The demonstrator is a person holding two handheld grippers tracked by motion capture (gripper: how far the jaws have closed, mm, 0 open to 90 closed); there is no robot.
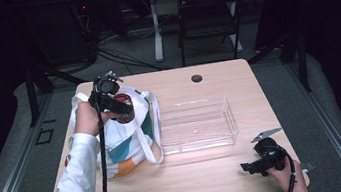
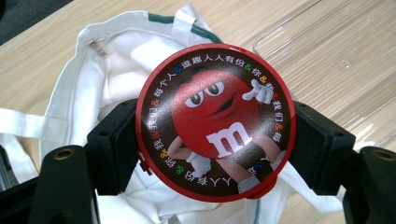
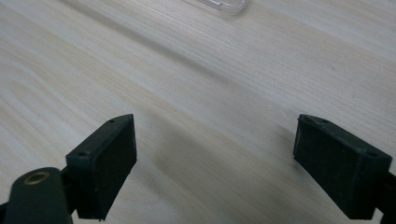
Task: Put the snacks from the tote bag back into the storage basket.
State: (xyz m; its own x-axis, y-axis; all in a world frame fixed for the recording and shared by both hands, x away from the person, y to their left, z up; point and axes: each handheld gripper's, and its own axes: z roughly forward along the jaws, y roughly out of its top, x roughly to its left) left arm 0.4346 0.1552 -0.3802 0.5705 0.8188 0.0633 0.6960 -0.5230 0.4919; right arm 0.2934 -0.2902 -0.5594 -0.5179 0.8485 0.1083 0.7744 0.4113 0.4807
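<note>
- Nearest the person, the right gripper (image 1: 254,166) sits low over the front right of the desk (image 1: 211,181), fingers (image 3: 105,161) spread wide with just bare wood grain between them.
- The desk is pale wood laminate with a light streaky grain.
- Left gripper (image 2: 215,140) is up over the bag (image 1: 129,142), fingers (image 2: 114,149) pinching a round tin (image 2: 215,122) by its rim, one on each side.
- The tin is a flat disc, so no real long axis; in the left gripper view its printed face is turned straight at the camera. Glossy red rim, dark band with small coloured lettering, and a red candy character with a white "m" in the middle.
- The bag underneath is soft white cloth, crumpled, with floppy straps and teal and orange patches, lying at the desk's left.
- Right of the bag is a clear plastic tray (image 1: 229,118), rectangular, hard and shiny, with low walls.
</note>
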